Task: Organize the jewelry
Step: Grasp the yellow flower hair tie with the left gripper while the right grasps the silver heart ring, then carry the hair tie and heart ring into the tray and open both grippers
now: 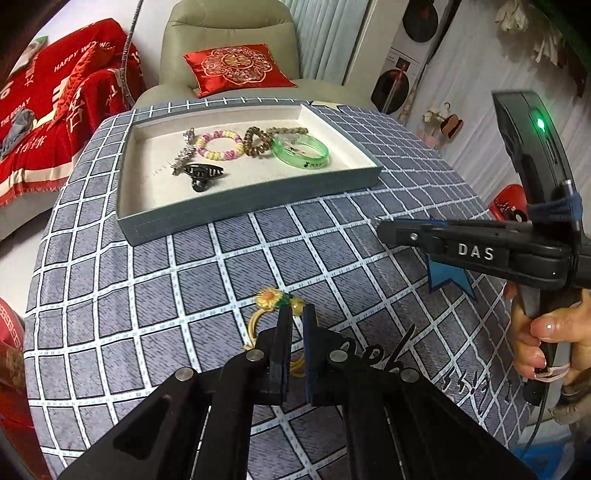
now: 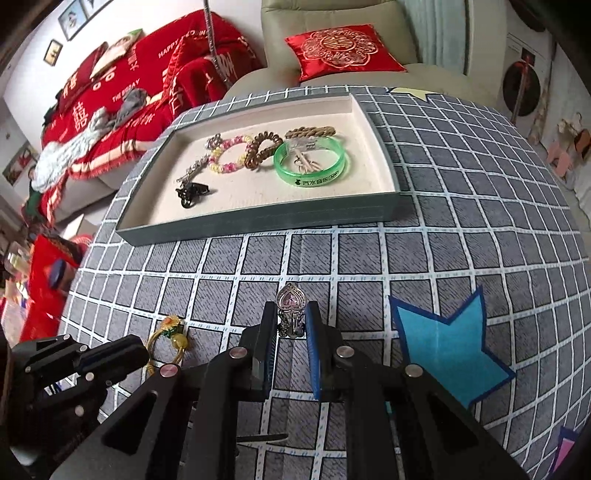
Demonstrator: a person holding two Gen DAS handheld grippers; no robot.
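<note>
Two grippers are clamped on jewelry above the checked tablecloth (image 2: 461,236): the left gripper (image 1: 297,314) grasps a yellow flower hair tie (image 1: 271,301), and the right gripper (image 2: 291,314) pinches a silver heart clip (image 2: 290,306). Beyond them, the grey tray (image 2: 258,219) holds a green bangle (image 2: 310,166), hair ties and a black claw clip (image 2: 190,192).

Beyond the far edge of your bench (image 1: 155,280), with its grey checked cloth, stands a beige armchair (image 1: 229,33) with a red embroidered cushion (image 1: 236,68). Off the left edge is a sofa under a red throw (image 2: 122,96); framed pictures (image 2: 74,14) hang on the white wall above it.
</note>
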